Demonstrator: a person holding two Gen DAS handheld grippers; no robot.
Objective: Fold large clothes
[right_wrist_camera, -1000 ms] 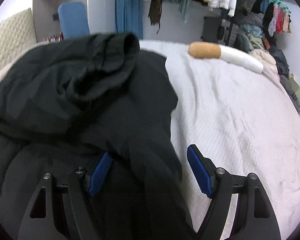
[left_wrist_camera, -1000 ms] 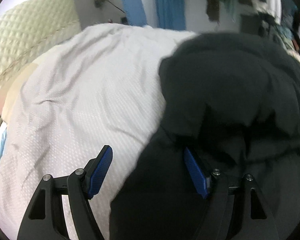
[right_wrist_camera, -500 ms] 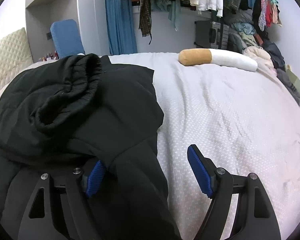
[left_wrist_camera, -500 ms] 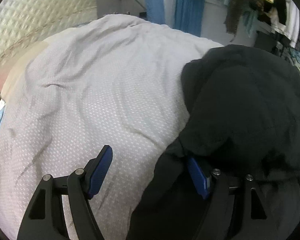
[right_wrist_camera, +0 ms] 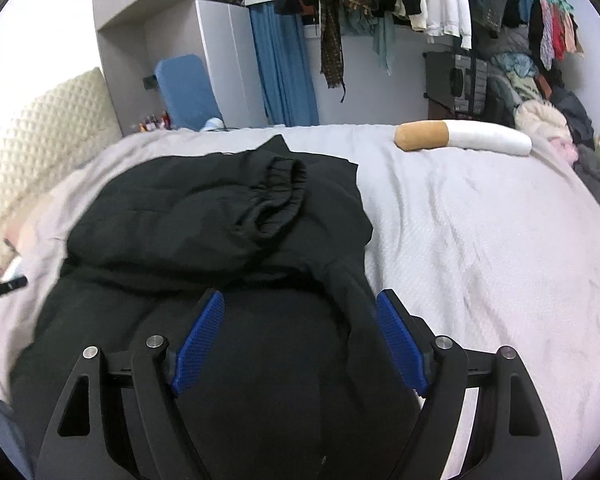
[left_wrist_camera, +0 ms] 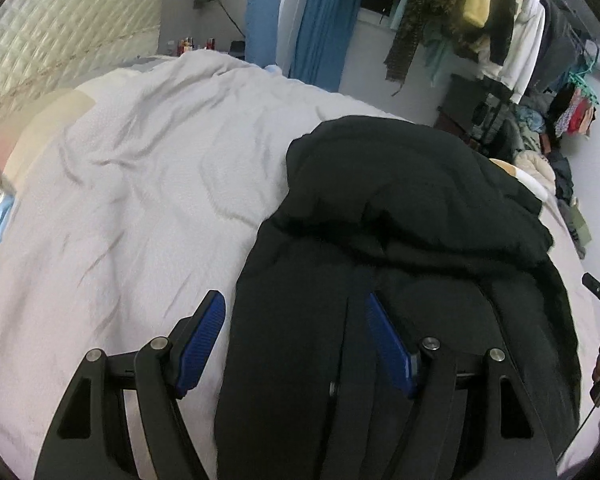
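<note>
Between both sets of spread jaws lies the black jacket [right_wrist_camera: 220, 232], left gripper [left_wrist_camera: 296, 336] and right gripper [right_wrist_camera: 300, 336] gripping nothing.

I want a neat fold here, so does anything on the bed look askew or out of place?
Yes. On the black garment, the elastic cuff of a sleeve lies bunched and curled on top rather than flat, and the folded-over layer is rumpled with uneven edges. Both the left gripper and the right gripper are open, gripping nothing.
</note>
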